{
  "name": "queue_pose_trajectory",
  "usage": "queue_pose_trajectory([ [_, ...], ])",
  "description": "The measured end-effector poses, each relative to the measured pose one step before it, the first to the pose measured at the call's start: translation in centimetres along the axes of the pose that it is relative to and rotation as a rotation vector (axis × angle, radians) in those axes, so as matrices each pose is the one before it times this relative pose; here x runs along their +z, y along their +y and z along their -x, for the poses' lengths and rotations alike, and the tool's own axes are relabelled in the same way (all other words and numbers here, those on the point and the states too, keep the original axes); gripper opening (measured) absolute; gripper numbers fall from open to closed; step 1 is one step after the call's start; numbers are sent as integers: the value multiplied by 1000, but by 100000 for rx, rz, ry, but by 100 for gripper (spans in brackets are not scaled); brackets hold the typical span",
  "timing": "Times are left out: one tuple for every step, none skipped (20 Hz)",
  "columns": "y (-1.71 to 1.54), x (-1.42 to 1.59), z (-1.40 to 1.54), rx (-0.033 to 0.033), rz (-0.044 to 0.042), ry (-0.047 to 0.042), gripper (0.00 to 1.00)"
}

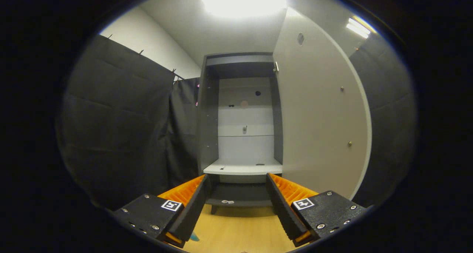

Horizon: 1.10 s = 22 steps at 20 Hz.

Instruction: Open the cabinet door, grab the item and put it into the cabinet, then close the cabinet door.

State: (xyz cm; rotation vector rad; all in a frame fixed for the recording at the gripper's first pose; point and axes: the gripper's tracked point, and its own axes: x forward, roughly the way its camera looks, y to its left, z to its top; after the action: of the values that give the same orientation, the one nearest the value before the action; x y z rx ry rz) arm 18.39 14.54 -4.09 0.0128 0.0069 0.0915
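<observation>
A tall grey cabinet (240, 60) stands straight ahead, beyond my fingers. Its pale door (317, 127) is swung wide open to the right, showing its inner face with small metal fittings. Inside, a white shelf (242, 168) runs across at about mid height, and a darker bottom shelf (236, 198) lies below it with two small pale bits on it. My gripper (236, 182) is open, aimed at the gap under the white shelf, with nothing between its fingers. A small teal thing (194, 237) peeks out on the floor by the left finger.
Black cloth walls (118, 127) hang on the left and on the far right behind the door. A light wooden floor (240, 230) lies below the gripper. A bright ceiling lamp (244, 1) glares above the cabinet.
</observation>
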Motion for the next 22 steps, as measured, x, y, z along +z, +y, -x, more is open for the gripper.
queue_pose_trajectory([
  [1543,-1211,-190,1922,-883,822,93],
  [1450,-1165,-277,1826,-1235,916,93],
  [1382,-1470,-495,1812,-854,1351,93],
  [1026,-1219,-405,1024,-224,1089,93],
  [774,-1396,-311,840,33,1754,93],
  [793,-1392,-672,787,-12,1793,93],
  [498,-1508,-303,263,228,2127,93],
  [587,-1488,-306,466,350,2158,93],
  [384,-1335,-217,425,549,2523,93],
  [389,-1411,-500,268,446,1908,93],
  [264,-1322,-382,126,133,2127,93],
  [230,-1141,-257,218,-352,1777,93],
  [286,-1085,-215,281,-727,1725,93],
  [258,-1013,-397,273,-712,1362,93],
  [244,-919,-267,21,-731,1658,93],
  [350,-1066,-545,-74,-689,1750,93],
  [213,-906,-401,-660,-735,1508,93],
  [131,-825,-448,-760,-788,1218,93],
  [223,-782,-377,-579,-771,1216,93],
  [464,-762,-447,57,-390,1073,93],
  [383,-472,-534,-83,401,890,93],
  [184,-532,-428,-354,1010,860,93],
])
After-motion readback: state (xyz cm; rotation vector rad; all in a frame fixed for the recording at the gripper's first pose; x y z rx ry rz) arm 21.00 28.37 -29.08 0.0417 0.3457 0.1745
